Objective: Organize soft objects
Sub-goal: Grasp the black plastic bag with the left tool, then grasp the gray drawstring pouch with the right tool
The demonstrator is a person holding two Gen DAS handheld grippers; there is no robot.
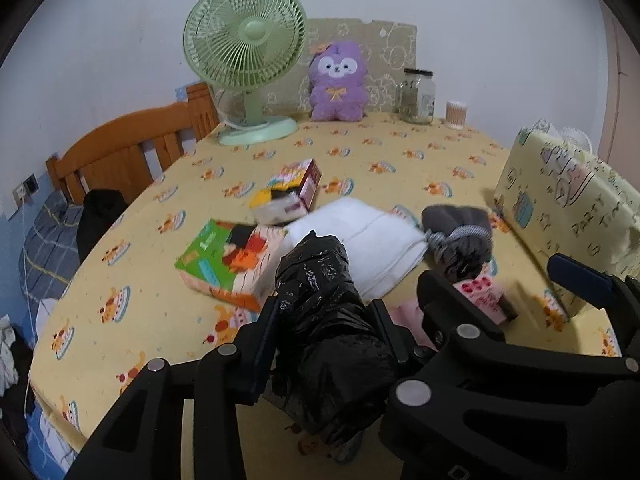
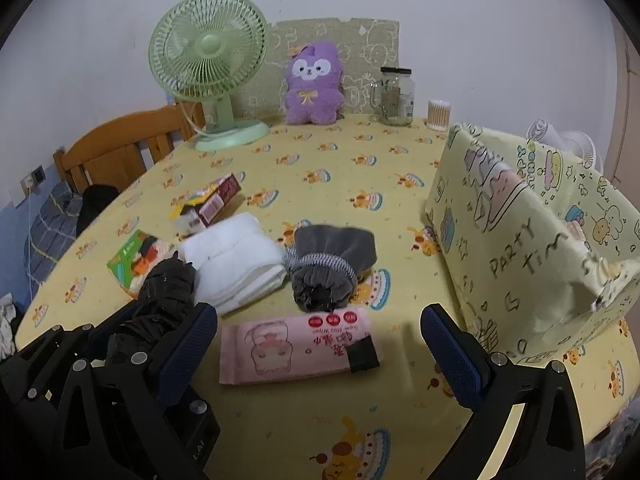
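While its pads press both sides of a crumpled black plastic bundle (image 1: pixel 328 320), the left gripper (image 1: pixel 326 312) hangs low over a table covered in a yellow cartoon-print cloth (image 2: pixel 320 168). Beside it the right gripper (image 2: pixel 320 340) holds its blue-padded fingers (image 2: pixel 452 352) wide apart above a pink wet-wipes pack (image 2: pixel 296 344), gripping nothing. Beyond the pack lie a folded white towel (image 2: pixel 236 260) and a rolled grey sock bundle (image 2: pixel 328 272), touching each other. A yellow fabric box (image 2: pixel 532 240) stands open at right.
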